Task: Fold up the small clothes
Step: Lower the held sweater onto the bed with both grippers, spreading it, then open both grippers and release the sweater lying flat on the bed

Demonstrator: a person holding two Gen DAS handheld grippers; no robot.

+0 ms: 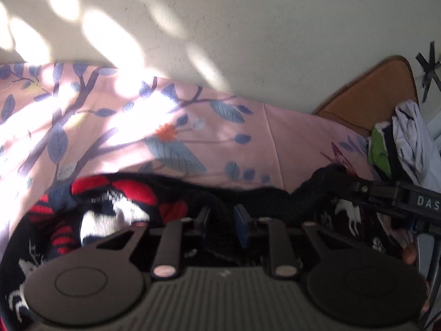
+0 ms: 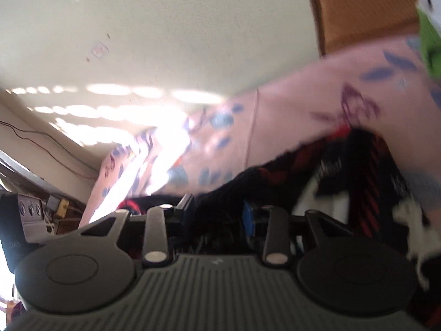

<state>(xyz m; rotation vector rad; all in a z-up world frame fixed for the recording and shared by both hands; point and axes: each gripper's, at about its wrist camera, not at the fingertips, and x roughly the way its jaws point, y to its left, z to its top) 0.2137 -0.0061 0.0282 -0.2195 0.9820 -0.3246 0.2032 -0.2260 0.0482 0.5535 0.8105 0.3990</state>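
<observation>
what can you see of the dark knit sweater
The sweater is a dark knit with red stripes and white animal figures, rumpled, not yet folded. It lies on the pink leaf-print sheet. The left gripper pinches a dark fold; the right gripper also has dark fabric between its fingers.

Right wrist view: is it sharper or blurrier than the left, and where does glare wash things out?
Right wrist view: blurrier, the sweater smeared, glare whitening the pink sheet. Left wrist view: sharper, sun patches bleaching the sheet and dappling the wall.
</observation>
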